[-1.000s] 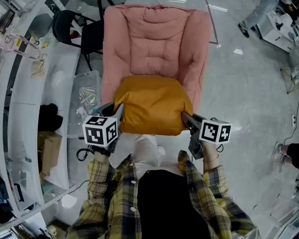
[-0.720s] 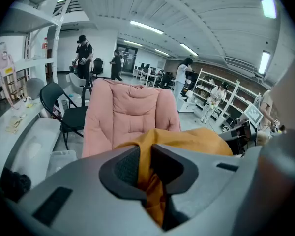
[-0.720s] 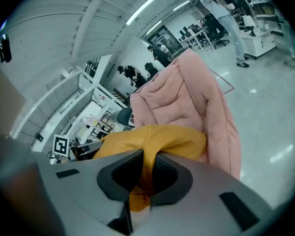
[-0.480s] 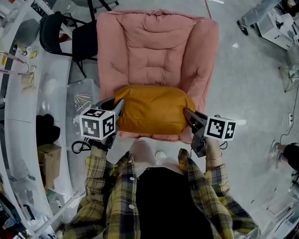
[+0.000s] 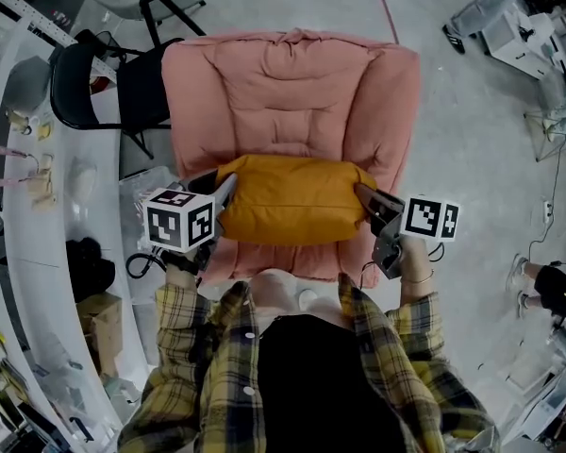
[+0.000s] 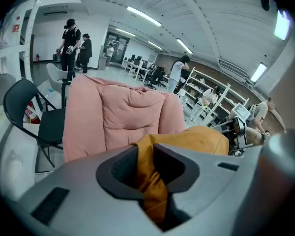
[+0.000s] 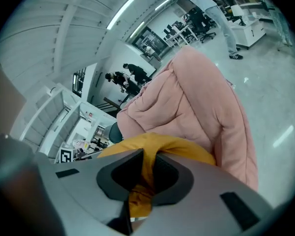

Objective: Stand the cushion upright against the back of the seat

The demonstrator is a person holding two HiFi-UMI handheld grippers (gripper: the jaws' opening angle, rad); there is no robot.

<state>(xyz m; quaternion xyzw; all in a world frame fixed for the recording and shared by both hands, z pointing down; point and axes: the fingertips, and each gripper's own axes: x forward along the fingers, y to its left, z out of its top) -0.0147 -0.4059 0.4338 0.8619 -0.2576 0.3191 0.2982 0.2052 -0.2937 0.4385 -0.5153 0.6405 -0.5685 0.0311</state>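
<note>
**Two hand-held grippers clamped on the ends of an orange cushion over a pink armchair.**

The left gripper is pinched on a fold of fabric at the cushion's left end. Its jaws have just been easing apart, with the fold still between them. The right gripper has its jaws nearly together on a fold at the right end. The cushion lies crosswise between the two padded arms of the armchair, in front of the backrest; whether it touches the backrest cannot be told. A person in a plaid shirt stands at the front edge of the seat. A black chair stands beside the armchair's rear left corner. A white workbench runs along the left.
</note>
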